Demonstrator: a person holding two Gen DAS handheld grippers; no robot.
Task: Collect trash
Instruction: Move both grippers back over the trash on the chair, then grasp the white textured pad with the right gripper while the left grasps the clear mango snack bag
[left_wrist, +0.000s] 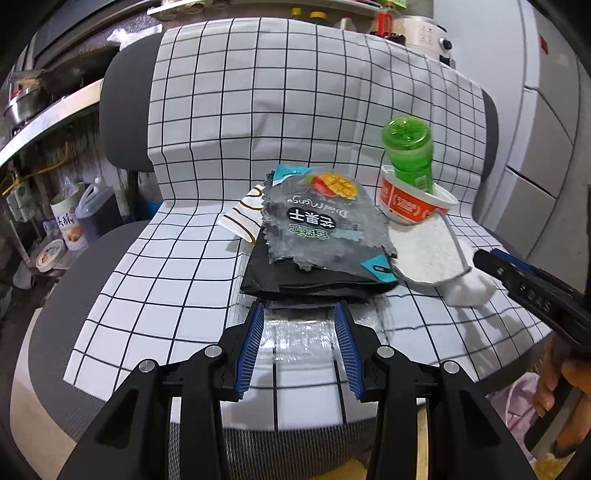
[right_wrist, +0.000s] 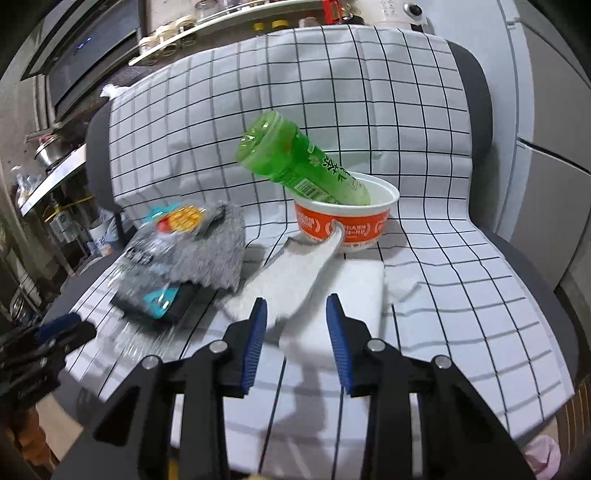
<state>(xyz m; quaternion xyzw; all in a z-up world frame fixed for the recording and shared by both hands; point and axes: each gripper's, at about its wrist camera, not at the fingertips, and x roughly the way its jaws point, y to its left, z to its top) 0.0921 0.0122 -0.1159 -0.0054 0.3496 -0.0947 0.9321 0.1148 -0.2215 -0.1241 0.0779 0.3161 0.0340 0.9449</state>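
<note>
— What's under it all?
— A white grid-patterned cloth (left_wrist: 207, 155) draped over a grey chair (left_wrist: 122, 122).
— And behind?
— A shelf with jars (right_wrist: 173, 27), a steel pan (left_wrist: 18, 107), a white appliance (left_wrist: 424, 35).

Left tool (left_wrist: 300, 308) and right tool (right_wrist: 295, 304) agape.

My left hand-held gripper (left_wrist: 300, 314) hangs spread over a clear wrapper (left_wrist: 299, 338); beyond it the mango bag (left_wrist: 321, 225) lies on a dark cloth (left_wrist: 295, 275), a green bottle (left_wrist: 410, 155) standing in the cup (left_wrist: 410, 208).
</note>
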